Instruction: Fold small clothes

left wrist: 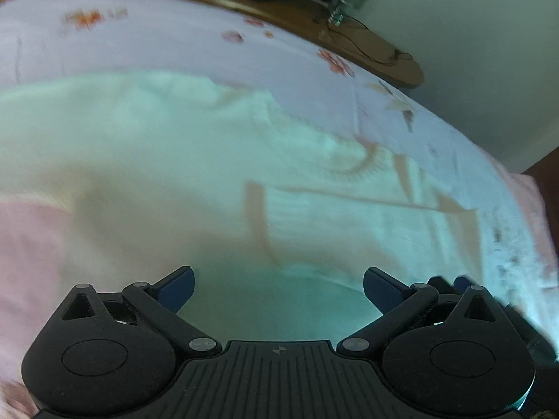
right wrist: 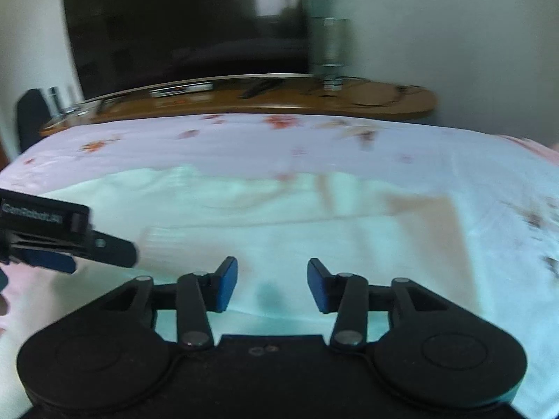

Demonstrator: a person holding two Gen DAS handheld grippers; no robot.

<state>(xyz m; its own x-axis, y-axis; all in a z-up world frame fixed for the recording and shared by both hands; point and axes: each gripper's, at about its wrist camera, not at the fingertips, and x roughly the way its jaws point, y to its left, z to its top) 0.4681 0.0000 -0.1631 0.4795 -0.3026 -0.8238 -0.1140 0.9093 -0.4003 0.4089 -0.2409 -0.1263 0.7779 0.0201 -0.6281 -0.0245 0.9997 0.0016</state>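
A: Any readable writing?

B: White lettering on the left hand-held gripper [right wrist: 66, 244], too blurred to read.

A: The grippers?

B: Left hand-held gripper wide open, empty; right hand-held gripper [right wrist: 272, 284] partly open, holding nothing; both hover over the pale garment [left wrist: 167, 160], spread on the floral bedsheet [right wrist: 244, 139]; bare sheet beyond the garment.

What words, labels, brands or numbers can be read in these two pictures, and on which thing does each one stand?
White lettering on the black body of the left tongs, seen in the right wrist view: one line of print, too blurred to read for certain.
Pale garment: tan lines only, no letters that can be read.
Floral bedsheet: flowers only, no text.
Dark television: no brand mark that can be read.
Right tongs: no text.
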